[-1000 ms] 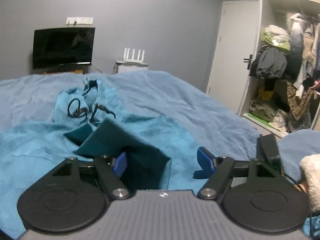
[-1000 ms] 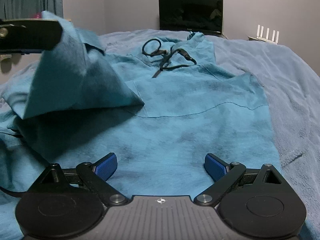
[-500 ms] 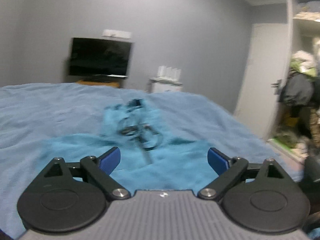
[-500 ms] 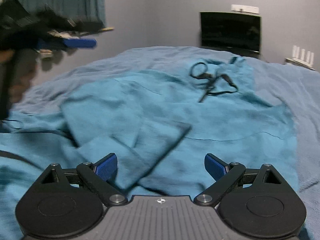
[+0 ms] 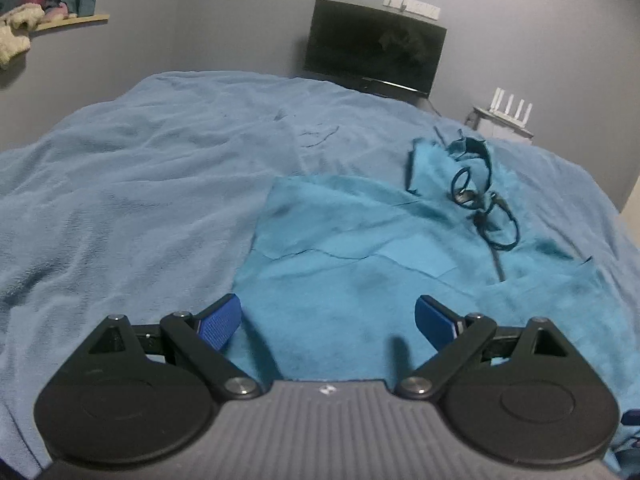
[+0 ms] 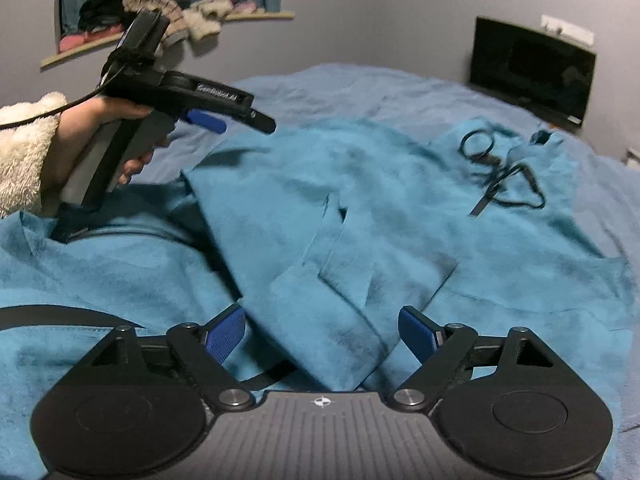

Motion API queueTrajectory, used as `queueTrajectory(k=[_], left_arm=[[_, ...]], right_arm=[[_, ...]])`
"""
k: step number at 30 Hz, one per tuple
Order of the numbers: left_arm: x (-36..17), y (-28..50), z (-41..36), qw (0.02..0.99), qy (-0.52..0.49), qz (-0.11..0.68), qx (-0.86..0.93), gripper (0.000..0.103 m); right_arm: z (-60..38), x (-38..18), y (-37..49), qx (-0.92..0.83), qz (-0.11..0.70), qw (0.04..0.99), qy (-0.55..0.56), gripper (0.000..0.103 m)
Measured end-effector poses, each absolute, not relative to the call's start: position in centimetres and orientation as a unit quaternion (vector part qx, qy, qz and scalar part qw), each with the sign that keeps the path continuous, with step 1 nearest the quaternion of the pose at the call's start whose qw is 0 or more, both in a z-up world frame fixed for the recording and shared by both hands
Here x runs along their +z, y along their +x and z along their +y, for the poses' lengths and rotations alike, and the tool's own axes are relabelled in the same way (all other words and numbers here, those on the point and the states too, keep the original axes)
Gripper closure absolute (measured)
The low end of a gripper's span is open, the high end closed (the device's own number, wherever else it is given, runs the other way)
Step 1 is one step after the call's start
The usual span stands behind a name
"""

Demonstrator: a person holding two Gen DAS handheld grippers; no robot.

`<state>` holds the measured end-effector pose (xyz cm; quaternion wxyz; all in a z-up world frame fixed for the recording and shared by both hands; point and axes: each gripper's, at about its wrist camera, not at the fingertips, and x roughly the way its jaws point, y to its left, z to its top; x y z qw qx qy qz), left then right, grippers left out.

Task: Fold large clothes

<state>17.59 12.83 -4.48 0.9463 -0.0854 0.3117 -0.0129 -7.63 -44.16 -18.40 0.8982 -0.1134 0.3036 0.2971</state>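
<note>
On pale blue bedding, teal fleece garment [image 6: 400,208] spread flat, sleeve folded in, dark drawstring [image 6: 500,172] looped

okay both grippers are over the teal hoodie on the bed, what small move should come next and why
Probably lower the right gripper, whose jaws are closing, onto the folded sleeve end lying loose and bunched between them on the teal hoodie, then smooth it; the left gripper holds nothing.

My room is dim and bluish-grey, lit softly from somewhere above and behind me, with no glare. My fingers [image 5: 394,354] throw short dark shadows onto the near hoodie [image 5: 360,272]. Both fisheye views bend the bed [image 5: 120,184] and walls into curves with black corners, and the far cord [image 6: 500,176] and TV [image 6: 532,68] smear with motion blur in my right view.
</note>
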Motion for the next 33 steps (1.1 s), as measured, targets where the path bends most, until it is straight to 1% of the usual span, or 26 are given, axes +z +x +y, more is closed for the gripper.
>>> queueTrajectory(k=[2,5,7,9,11,14,15,17,19,21,22,23,24,26,27,28,29,31,33], left_arm=[[-5.3,18.4,12.7,0.944,-0.093,0.316,-0.020,0.009],[-5.7,18.7,12.3,0.941,-0.092,0.323,-0.027,0.009],[-5.7,18.6,11.9,0.942,-0.077,0.327,-0.028,0.009],[-5.8,18.5,11.7,0.941,-0.069,0.329,-0.030,0.009],[-5.6,18.3,11.4,0.942,-0.064,0.329,-0.029,0.009],[-5.6,18.2,11.4,0.941,-0.064,0.331,-0.030,0.009],[-5.5,18.2,11.4,0.941,-0.065,0.332,-0.029,0.009],[-5.6,18.2,11.4,0.940,-0.064,0.333,-0.029,0.009],[-5.6,18.3,11.3,0.940,-0.063,0.334,-0.029,0.009],[-5.7,18.5,11.2,0.939,-0.063,0.337,-0.030,0.009],[-5.8,18.5,11.2,0.938,-0.061,0.339,-0.030,0.009],[-5.9,18.5,11.1,0.938,-0.058,0.341,-0.029,0.009],[-6.0,18.6,10.9,0.937,-0.053,0.343,-0.028,0.009],[-6.1,18.6,10.7,0.937,-0.046,0.344,-0.027,0.009],[-6.1,18.6,10.6,0.937,-0.044,0.345,-0.027,0.009],[-6.1,18.6,10.5,0.937,-0.042,0.345,-0.027,0.009],[-6.2,18.7,10.4,0.937,-0.041,0.346,-0.027,0.009],[-6.3,18.7,10.3,0.937,-0.038,0.347,-0.027,0.009],[-6.3,18.7,10.3,0.937,-0.036,0.348,-0.024,0.009]], right_arm=[[-43.7,-18.8,-7.5,0.306,0.330,0.884,-0.124,0.017],[-43.4,-19.1,-7.6,0.282,0.317,0.894,-0.141,0.016],[-43.5,-19.1,-7.3,0.275,0.318,0.899,-0.126,0.026],[-43.9,-19.2,-7.0,0.279,0.326,0.897,-0.106,0.063],[-44.4,-19.1,-6.9,0.265,0.319,0.905,-0.097,0.080],[-46.9,-18.1,-7.1,0.221,0.287,0.931,-0.044,0.088],[-48.3,-17.8,-7.1,0.187,0.276,0.942,-0.022,0.088],[-51.0,-17.8,-6.9,0.133,0.277,0.951,0.029,0.088],[-53.7,-18.6,-6.4,0.107,0.301,0.943,0.089,0.084],[-55.6,-19.6,-6.1,0.108,0.317,0.932,0.136,0.071],[-56.5,-20.2,-6.0,0.114,0.320,0.925,0.170,0.067],[-57.3,-20.7,-5.7,0.120,0.321,0.918,0.199,0.054],[-57.8,-21.1,-5.4,0.124,0.323,0.911,0.223,0.043],[-58.6,-21.6,-4.8,0.133,0.323,0.897,0.270,0.038],[-58.8,-21.7,-4.3,0.147,0.324,0.890,0.285,0.030],[-58.5,-21.7,-3.8,0.156,0.329,0.887,0.284,0.026],[-58.2,-21.6,-3.2,0.159,0.332,0.889,0.273,0.026],[-57.1,-21.3,-2.4,0.148,0.335,0.904,0.219,0.044],[-56.1,-21.1,-2.3,0.124,0.340,0.915,0.178,0.079]])
